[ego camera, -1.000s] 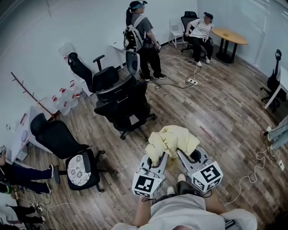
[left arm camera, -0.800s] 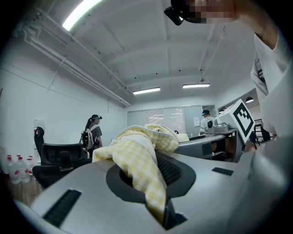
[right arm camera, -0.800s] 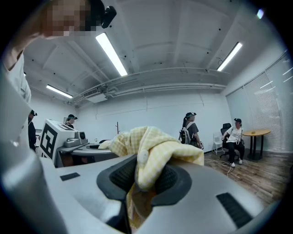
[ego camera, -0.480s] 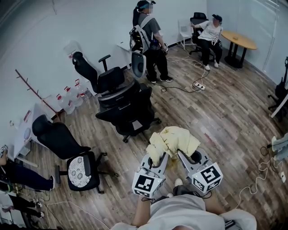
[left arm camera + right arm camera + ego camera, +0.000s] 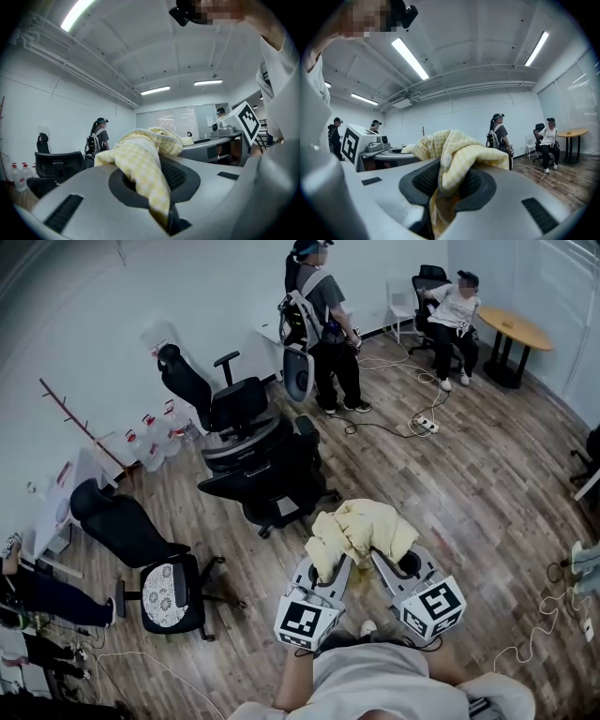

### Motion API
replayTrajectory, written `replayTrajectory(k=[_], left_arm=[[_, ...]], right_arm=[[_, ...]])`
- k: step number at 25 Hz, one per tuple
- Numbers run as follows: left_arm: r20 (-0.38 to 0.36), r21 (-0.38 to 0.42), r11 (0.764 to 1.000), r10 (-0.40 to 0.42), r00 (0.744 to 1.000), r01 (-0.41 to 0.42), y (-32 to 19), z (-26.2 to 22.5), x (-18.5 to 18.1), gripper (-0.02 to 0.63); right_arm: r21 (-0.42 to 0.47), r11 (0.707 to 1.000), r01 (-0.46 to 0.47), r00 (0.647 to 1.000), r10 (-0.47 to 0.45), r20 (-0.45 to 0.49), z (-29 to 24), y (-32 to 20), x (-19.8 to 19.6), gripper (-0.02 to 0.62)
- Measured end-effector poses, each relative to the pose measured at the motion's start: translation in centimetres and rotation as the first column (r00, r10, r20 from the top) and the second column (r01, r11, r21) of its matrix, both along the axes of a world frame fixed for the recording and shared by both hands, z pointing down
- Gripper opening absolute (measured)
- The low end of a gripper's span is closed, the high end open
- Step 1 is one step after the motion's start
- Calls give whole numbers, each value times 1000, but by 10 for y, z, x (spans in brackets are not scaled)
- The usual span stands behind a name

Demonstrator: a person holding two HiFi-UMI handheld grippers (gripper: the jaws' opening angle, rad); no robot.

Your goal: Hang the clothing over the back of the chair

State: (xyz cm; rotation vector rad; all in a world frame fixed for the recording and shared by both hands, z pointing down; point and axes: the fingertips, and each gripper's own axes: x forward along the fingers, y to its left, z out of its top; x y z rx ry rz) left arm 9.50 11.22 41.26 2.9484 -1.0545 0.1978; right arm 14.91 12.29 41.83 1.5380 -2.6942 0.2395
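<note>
A pale yellow checked garment [image 5: 356, 532] is bunched between my two grippers, held level in front of me above the wood floor. My left gripper [image 5: 330, 570] is shut on one part of the cloth [image 5: 140, 164], which is pinched between its jaws. My right gripper [image 5: 386, 566] is shut on another part [image 5: 454, 161], where a white button shows. A cluster of black office chairs [image 5: 267, 474] stands ahead and to the left, roughly a step beyond the garment.
Another black chair with a patterned seat cushion [image 5: 164, 592] stands at the left. One person stands with a backpack [image 5: 319, 324] further ahead; another sits by a round table [image 5: 520, 334]. Cables [image 5: 403, 413] and a power strip lie on the floor.
I have walked forward with the garment held the same way; the chairs and the people have shifted in the head view as I advance. Both grips are unchanged.
</note>
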Motion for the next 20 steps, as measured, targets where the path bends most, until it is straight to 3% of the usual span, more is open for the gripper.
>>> replayTrajectory(k=[20], left_arm=[[5,-24,999,28,1000,-28,-92,16,13,58]], right_arm=[[-23,999,-25,1000,25,12,15,-92,12,91]])
